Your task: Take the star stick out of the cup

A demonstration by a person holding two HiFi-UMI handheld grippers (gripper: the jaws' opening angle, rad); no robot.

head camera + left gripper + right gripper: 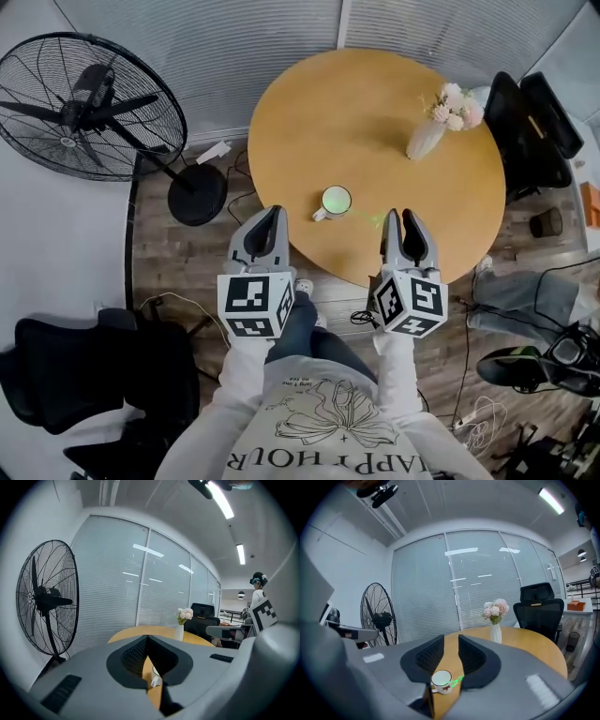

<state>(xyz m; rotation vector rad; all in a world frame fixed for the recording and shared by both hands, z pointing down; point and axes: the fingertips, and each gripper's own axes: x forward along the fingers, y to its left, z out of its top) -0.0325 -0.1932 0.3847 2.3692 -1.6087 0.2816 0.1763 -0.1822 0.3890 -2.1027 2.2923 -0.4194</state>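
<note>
Right gripper (401, 217) hovers at the table (375, 112) edge, jaws spread, nothing pinched. Green star stick (457, 680) lies flat on the tabletop, out of the white cup (336, 200), near its right side. Left gripper (276, 214) is off the table edge, jaws pressed together, empty.

I see a smooth, satin wood-look table (375, 122), a glossy white cup (336, 201) that looks ceramic, a translucent green star stick (457, 680), a black wire-metal fan (84, 103), and matt grey plastic on my right gripper (451, 638), with ribbed black fingers (429, 657).
</note>
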